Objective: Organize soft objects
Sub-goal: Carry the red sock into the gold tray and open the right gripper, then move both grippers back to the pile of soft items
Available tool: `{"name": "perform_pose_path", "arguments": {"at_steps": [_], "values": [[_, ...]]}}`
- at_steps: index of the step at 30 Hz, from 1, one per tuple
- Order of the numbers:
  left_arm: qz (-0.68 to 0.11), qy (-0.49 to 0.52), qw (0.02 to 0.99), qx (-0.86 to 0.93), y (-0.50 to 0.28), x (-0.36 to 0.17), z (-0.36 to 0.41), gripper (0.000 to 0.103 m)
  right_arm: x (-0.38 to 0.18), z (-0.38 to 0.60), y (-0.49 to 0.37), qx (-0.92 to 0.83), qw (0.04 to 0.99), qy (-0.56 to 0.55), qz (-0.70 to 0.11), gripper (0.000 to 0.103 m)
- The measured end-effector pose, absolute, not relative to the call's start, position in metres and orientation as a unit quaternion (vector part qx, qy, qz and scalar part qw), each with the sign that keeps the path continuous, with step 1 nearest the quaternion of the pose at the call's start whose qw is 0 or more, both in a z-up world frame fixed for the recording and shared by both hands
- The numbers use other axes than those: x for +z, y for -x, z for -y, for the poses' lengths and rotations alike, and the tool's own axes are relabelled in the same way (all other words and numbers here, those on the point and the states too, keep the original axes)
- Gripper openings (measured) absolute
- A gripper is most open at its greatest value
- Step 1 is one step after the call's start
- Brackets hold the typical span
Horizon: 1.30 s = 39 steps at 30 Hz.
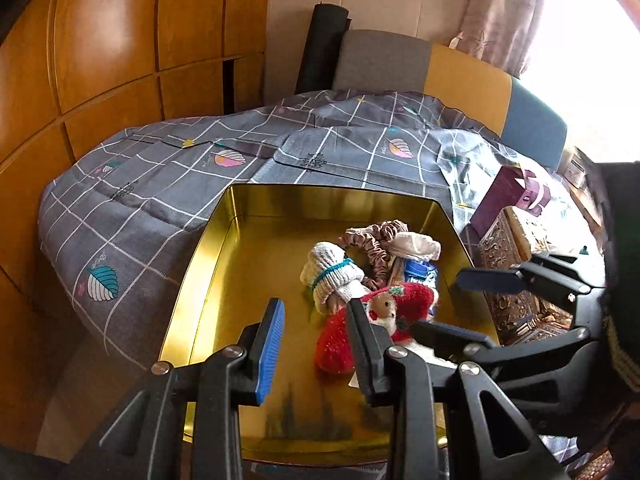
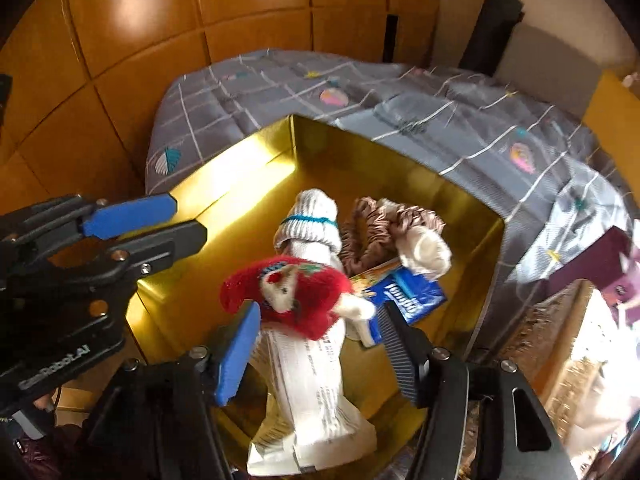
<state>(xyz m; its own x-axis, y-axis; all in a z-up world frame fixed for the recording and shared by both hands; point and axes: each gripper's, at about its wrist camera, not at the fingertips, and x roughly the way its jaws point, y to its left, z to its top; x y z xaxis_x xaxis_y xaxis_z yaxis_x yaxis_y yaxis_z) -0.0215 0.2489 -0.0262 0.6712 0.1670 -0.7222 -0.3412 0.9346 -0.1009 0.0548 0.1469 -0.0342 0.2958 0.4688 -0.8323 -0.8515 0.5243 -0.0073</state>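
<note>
Fig.: gold tin [image 1: 224, 248] as landmark, open on a grey checked quilt [image 1: 140, 200].

Already inside tin, toward its right half: rolled white sock w/ teal band [image 1: 332, 276], brown scrunchie [image 1: 376, 240], cream sock [image 1: 416, 246], blue tissue pack [image 1: 420, 276], white plastic packet [image 2: 308, 384] at near edge. Left half of tin bare.

Red plush w/ small animal face [image 2: 288, 292]: above tin's near-centre, atop the white packet; hard to say whether resting or just let go.

Left gripper [image 1: 316, 344]: fingers apart, nothing between, over tin's near rim. Right gripper [image 2: 320, 344]: fingers apart either side of plush, no clamp visible.

Progress est.: mostly done, approx. six soft items in tin. Remaining: plush settling; no loose soft items seen outside tin, tho right of tin only partly visible.
</note>
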Motion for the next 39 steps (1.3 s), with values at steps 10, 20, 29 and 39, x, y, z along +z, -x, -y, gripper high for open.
{"name": "perform_pose_path", "arguments": {"at_steps": [10, 20, 29, 39], "values": [[-0.376, 0.097, 0.913, 0.127, 0.023, -0.019, -0.233, 0.032, -0.004, -0.115, -0.053, 0.385, 0.828, 0.198, -0.355, 0.071], [-0.375, 0.069, 0.918, 0.107, 0.021, -0.012, -0.21, 0.032, 0.039, -0.046, -0.057, 0.342, 0.881, 0.125, -0.303, 0.095], [-0.375, 0.044, 0.922, 0.089, 0.018, -0.005, -0.189, 0.032, 0.05, 0.043, -0.087, 0.247, 0.915, 0.075, -0.309, 0.097], [-0.378, 0.017, 0.923, 0.069, 0.012, -0.002, -0.166, 0.032, 0.035, 0.149, -0.124, 0.114, 0.935, 0.023, -0.334, 0.097]]}}
